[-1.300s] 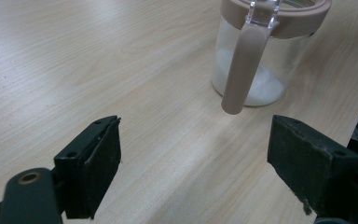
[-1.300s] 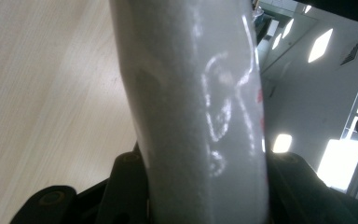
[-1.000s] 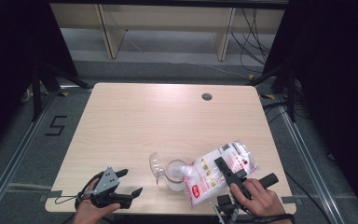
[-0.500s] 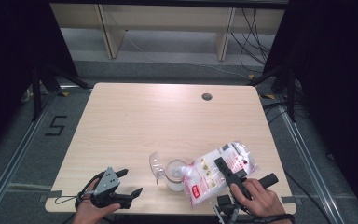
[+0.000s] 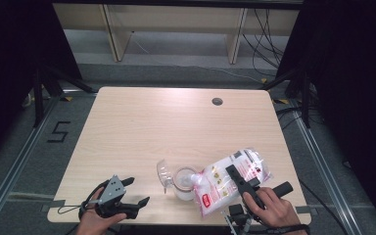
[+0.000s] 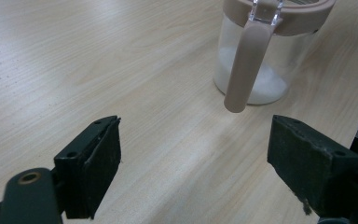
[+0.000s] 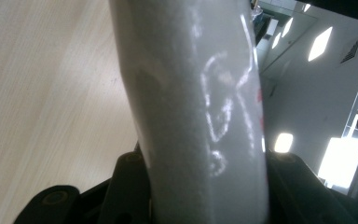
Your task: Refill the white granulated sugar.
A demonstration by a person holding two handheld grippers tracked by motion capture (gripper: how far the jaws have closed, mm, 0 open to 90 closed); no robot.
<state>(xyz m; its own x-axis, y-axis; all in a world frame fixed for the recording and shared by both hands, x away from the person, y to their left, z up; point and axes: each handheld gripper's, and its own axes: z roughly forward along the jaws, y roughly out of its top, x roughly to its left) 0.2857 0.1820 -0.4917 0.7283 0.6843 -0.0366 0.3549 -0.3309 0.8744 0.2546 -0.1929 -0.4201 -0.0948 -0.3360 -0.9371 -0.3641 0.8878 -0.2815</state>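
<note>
Pale wood bench [image 5: 142, 132] carries the work along its near edge, with wide bare surface behind it for moving. At the left near corner the left claw [image 5: 136, 192] hangs wide and empty, level with the bench and aimed at the jar [image 6: 265, 56], which stands upright just to its right, handle toward it. Further right, the right claw [image 5: 238, 177] is clamped on the bag [image 5: 227, 180], whose long axis slopes down leftward, mouth at the jar's rim, near the front edge.
</note>
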